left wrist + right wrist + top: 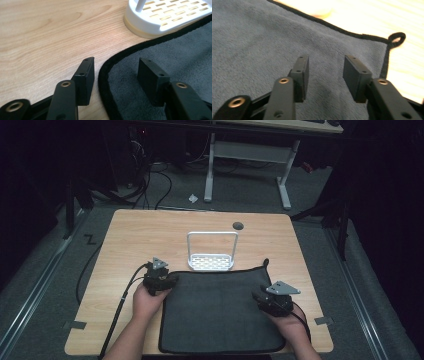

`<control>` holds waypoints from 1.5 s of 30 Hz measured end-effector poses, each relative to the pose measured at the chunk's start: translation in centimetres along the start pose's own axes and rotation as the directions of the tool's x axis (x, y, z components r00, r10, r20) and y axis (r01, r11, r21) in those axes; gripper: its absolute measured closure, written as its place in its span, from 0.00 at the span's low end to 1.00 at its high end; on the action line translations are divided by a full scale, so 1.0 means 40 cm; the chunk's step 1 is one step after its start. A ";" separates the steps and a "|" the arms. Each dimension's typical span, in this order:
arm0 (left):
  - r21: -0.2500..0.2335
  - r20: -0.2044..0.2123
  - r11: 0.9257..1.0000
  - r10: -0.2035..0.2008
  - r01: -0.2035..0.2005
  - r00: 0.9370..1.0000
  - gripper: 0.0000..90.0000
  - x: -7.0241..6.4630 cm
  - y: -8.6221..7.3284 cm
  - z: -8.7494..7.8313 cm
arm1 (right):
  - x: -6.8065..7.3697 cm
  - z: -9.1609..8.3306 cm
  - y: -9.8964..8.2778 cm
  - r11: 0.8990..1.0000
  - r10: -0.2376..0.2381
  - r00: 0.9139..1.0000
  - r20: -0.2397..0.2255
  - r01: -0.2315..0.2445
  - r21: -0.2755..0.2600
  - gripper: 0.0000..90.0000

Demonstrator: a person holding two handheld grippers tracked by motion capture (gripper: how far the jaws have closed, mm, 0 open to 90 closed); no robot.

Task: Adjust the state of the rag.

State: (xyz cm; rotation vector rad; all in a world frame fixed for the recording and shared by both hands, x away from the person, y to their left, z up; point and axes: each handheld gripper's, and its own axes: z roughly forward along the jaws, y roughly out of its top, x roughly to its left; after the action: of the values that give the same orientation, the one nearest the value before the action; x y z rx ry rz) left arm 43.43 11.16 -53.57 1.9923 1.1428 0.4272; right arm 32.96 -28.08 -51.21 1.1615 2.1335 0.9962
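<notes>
Grippers: L (170, 281) & R (256, 296) jaws apart, over grey mat (215, 312); wood table (140, 235), dark rm.

Dim room; light falls mostly on the wooden table (130, 235). Grey carpet floor (45, 285) all around it. At 12 o'clock, a white-legged desk frame (247, 157). At 11 o'clock, tangled black cables (145, 180) on the floor, a white scrap (193, 198) beside them. Metal floor rail (30, 292) at 9 o'clock, another at 3. Far background black.

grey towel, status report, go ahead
Left gripper open astride black-edged grey towel corner. Right gripper open above it. Towel flat on wooden table. White rack beyond.
</notes>
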 end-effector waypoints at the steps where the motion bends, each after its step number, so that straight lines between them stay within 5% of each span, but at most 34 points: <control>1: -0.005 0.000 1.000 0.010 -0.010 1.000 0.57 -0.002 -0.001 0.002 | 0.001 0.002 0.001 1.000 0.009 1.000 -0.013 -0.009 -0.005 0.58; 5: -0.003 -0.010 0.999 0.044 -0.044 0.999 0.69 -0.015 0.000 0.004 | 0.010 0.010 0.002 1.000 0.021 0.999 -0.038 -0.021 -0.010 0.56; 9: -0.004 0.017 0.999 0.038 -0.038 0.999 0.83 -0.016 -0.001 0.004 | 0.032 0.011 0.009 1.000 -0.007 0.999 -0.052 0.006 -0.013 0.48; 14: -0.004 0.065 1.000 -0.009 0.009 0.998 0.89 -0.002 -0.002 0.003 | 0.080 0.006 0.027 0.997 -0.073 0.996 -0.051 0.071 -0.034 0.47; 18: -0.004 0.090 0.999 -0.042 0.042 0.995 0.89 0.009 -0.002 0.003 | 0.124 0.012 0.044 0.994 -0.103 0.990 -0.093 0.099 -0.044 0.47; 24: -0.002 0.137 0.995 -0.095 0.096 0.986 0.89 0.024 -0.006 0.001 | 0.218 0.039 0.075 0.985 -0.174 0.970 -0.168 0.170 -0.037 0.46; 33: -0.026 0.166 0.993 -0.106 0.112 0.980 0.88 0.029 -0.011 -0.006 | 0.364 0.092 0.110 0.973 -0.227 0.942 -0.249 0.229 -0.022 0.44; 45: -0.035 0.186 0.992 -0.116 0.125 0.976 0.88 0.034 -0.013 -0.008 | 0.528 0.140 0.134 0.967 -0.243 0.895 -0.375 0.253 -0.021 0.44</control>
State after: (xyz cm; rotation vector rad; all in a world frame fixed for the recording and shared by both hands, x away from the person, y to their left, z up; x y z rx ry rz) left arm 43.64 12.59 -53.87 1.8684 1.1198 0.2007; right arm 28.94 -5.97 -52.14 0.7223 2.5234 1.1417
